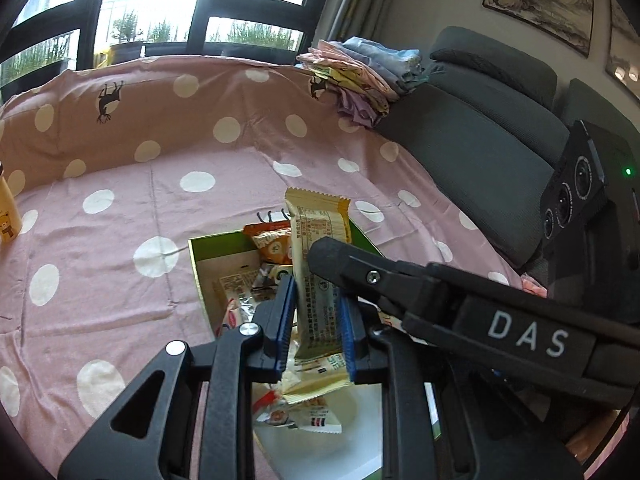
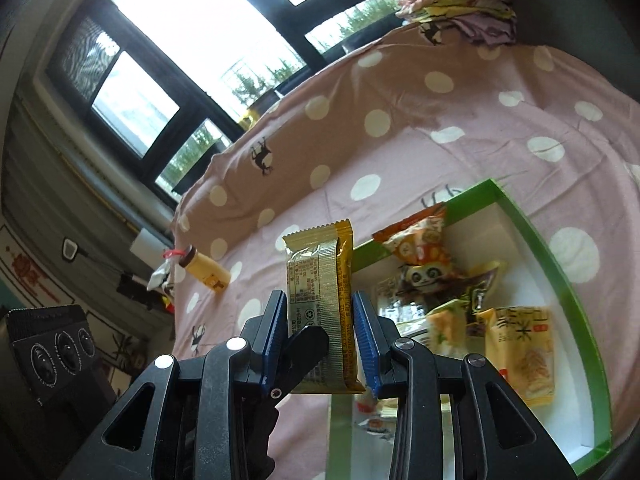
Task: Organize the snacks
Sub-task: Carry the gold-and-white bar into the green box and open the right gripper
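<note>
- The left tongs (image 1: 316,320), at the lower centre of the left wrist view, are clenched on a gold snack bar (image 1: 316,264) that stands upright between their blue pads.
- The right tongs (image 2: 320,344), at the lower centre of the right wrist view, grip the same gold snack bar (image 2: 320,304); in the left wrist view one black finger of theirs reaches in from the right and lies against the wrapper.
- The bar hangs above the near left edge of a green box (image 2: 560,280), which lies open on a pink dotted sheet (image 2: 400,152).
- Inside the box lie an orange packet (image 2: 416,240), a panda packet (image 2: 424,276) and a yellow packet (image 2: 520,344), close together.
- A small yellow bottle (image 2: 206,270) lies on the sheet, left of centre in that view, well apart from the box.
- Folded clothes (image 1: 360,72) sit stacked at the upper right of the left wrist view, beside a grey sofa (image 1: 480,128).
</note>
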Motion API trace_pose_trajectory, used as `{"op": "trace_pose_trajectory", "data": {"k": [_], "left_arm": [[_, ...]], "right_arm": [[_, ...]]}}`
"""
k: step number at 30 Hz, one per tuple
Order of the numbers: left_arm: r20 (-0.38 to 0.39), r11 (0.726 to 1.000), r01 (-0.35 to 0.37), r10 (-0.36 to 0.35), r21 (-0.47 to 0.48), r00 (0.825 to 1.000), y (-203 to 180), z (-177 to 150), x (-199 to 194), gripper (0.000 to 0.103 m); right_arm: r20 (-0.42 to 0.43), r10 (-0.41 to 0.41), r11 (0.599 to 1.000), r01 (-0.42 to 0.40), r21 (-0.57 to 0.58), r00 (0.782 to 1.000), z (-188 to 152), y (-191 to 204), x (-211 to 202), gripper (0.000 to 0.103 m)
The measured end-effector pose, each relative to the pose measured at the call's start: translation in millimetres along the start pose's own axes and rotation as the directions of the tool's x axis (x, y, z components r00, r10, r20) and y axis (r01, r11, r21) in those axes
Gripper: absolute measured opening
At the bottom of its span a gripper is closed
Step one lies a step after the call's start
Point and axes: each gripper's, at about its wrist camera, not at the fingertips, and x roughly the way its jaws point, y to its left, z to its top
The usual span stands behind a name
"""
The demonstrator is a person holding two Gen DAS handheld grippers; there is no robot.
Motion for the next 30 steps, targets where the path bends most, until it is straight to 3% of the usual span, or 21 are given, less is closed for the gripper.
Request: {"op": "trace_pose_trajectory", "data": {"k": [4, 11, 18, 23, 26, 28, 30], "left_arm": [[-0.046, 1.000, 0.017, -0.017, 0.000, 0.999, -8, -1, 23, 0.020], [-0.146, 0.997, 0.064, -0.071, -0.052, 0.987, -8, -11, 57, 0.020], [-0.220, 0.991, 0.069, -0.094, -0.119, 0.971, -3, -18, 79, 0.021], [-0.248, 0.986, 0.055, -0.094, -0.159, 0.964, 3, -21, 86, 0.023], [-0.249, 0.986, 0.050, -0.089, -0.158, 0.964, 3, -18, 83, 0.032], [-0.242, 0.988, 0.045, -0.080, -0.147, 0.967, 3, -18, 77, 0.046], [-0.230, 0.987, 0.057, -0.090, -0.147, 0.969, 3, -17, 71, 0.050]], "right_arm": [[0.012, -0.028, 0.999, 0.028, 0.037, 1.000, 3, -21, -8, 0.037], [-0.057, -0.124, 0.987, 0.130, 0.099, 0.991, 5, -50, 2, 0.037], [-0.132, -0.209, 0.967, 0.225, 0.120, 0.969, 3, -68, 15, 0.037], [-0.166, -0.225, 0.958, 0.249, 0.140, 0.960, 1, -75, 22, 0.037], [-0.178, -0.236, 0.954, 0.262, 0.144, 0.955, 1, -75, 24, 0.037], [-0.163, -0.269, 0.947, 0.292, 0.135, 0.949, 1, -71, 20, 0.037], [-0.137, -0.297, 0.941, 0.314, 0.127, 0.945, 2, -68, 14, 0.038]]}}
